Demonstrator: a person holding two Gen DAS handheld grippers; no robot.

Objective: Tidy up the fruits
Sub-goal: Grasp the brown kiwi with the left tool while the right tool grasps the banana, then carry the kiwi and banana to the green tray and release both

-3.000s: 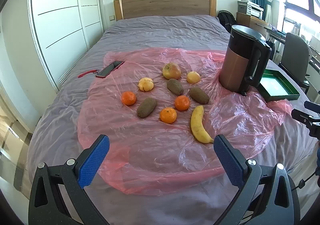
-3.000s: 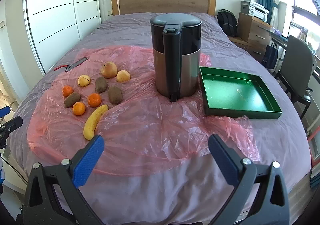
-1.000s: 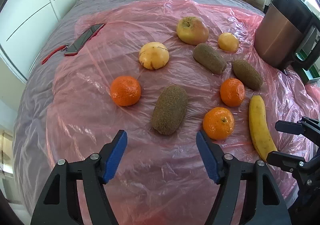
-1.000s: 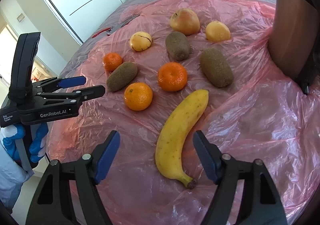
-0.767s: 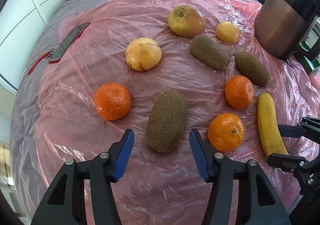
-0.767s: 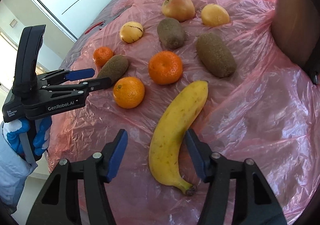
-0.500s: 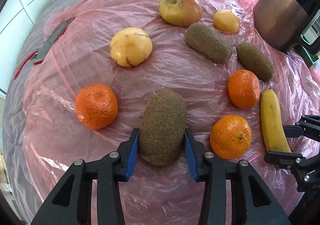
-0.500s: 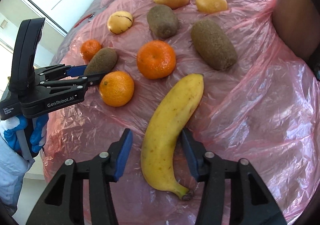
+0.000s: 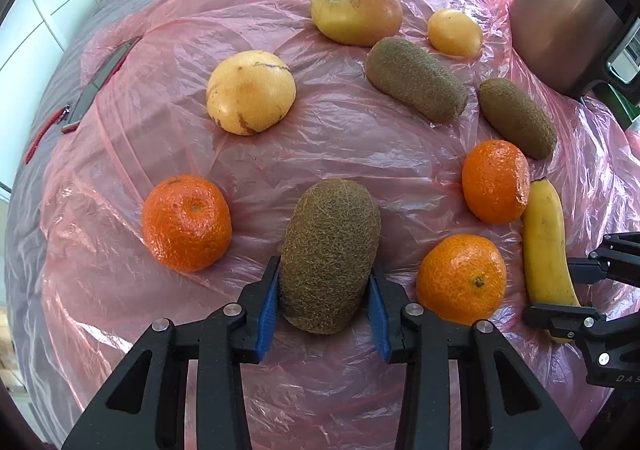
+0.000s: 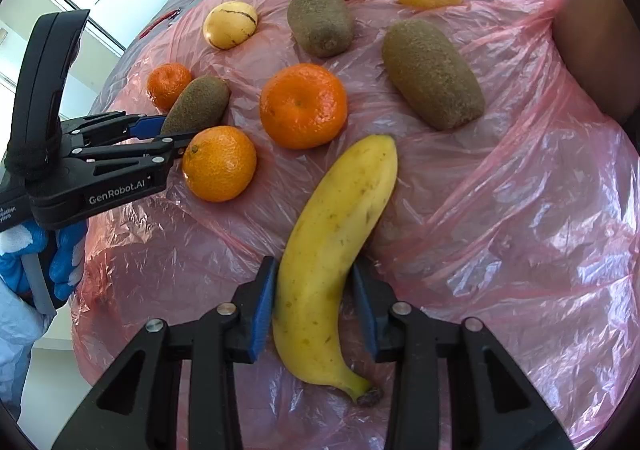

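Fruit lies on a pink plastic sheet (image 9: pixel 340 138) spread over a bed. My left gripper (image 9: pixel 324 302) is shut on a brown kiwi (image 9: pixel 330 250), its blue pads pressing both sides. My right gripper (image 10: pixel 316 296) is shut on a yellow banana (image 10: pixel 332 250), gripping its lower half. In the right wrist view the left gripper (image 10: pixel 160 136) shows at the left edge with the kiwi (image 10: pixel 198 104) between its fingers. Around them lie three mandarins (image 9: pixel 186 224) (image 9: pixel 460 278) (image 9: pixel 494 180), two more kiwis (image 9: pixel 416 80) (image 9: pixel 518 118), an apple (image 9: pixel 356 8) and two yellow round fruits (image 9: pixel 250 92) (image 9: pixel 454 32).
A steel kettle with a black handle (image 9: pixel 576 18) stands at the sheet's far right. A dark phone with a red strap (image 9: pixel 100 86) lies at the sheet's left edge. A gloved hand (image 10: pixel 36 258) holds the left gripper. Grey bedding surrounds the sheet.
Both grippers came down over the fruit and closed: the left one onto the near kiwi, the right one onto the banana. Neither fruit has shifted on the sheet.
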